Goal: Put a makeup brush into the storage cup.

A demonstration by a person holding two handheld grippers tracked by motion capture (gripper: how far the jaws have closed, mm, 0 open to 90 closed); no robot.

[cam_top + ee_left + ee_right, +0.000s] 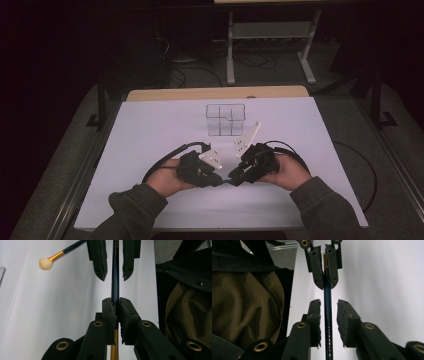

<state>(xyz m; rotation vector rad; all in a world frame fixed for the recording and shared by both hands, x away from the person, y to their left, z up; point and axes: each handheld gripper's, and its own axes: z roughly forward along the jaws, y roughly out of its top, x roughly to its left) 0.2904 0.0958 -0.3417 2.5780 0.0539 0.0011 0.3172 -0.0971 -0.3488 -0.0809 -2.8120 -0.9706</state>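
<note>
A makeup brush with a dark blue handle [115, 285] and a gold ferrule [114, 347] is held level over the table. My left gripper [115, 301] is shut on it near the ferrule. My right gripper [329, 302] faces it, open, with the handle [328, 315] running between its jaws without touching either pad. In the high view the left gripper [217, 181] and the right gripper [234, 175] meet tip to tip at the table's front middle. A second brush [45, 263] with cream bristles lies on the table.
A clear plastic organiser [226, 120] with several compartments stands behind the grippers at mid table. The white sheet [150, 130] covers the tabletop. Olive sleeves [135, 205] come in from the front edge. Black cables [160, 167] trail from both grippers.
</note>
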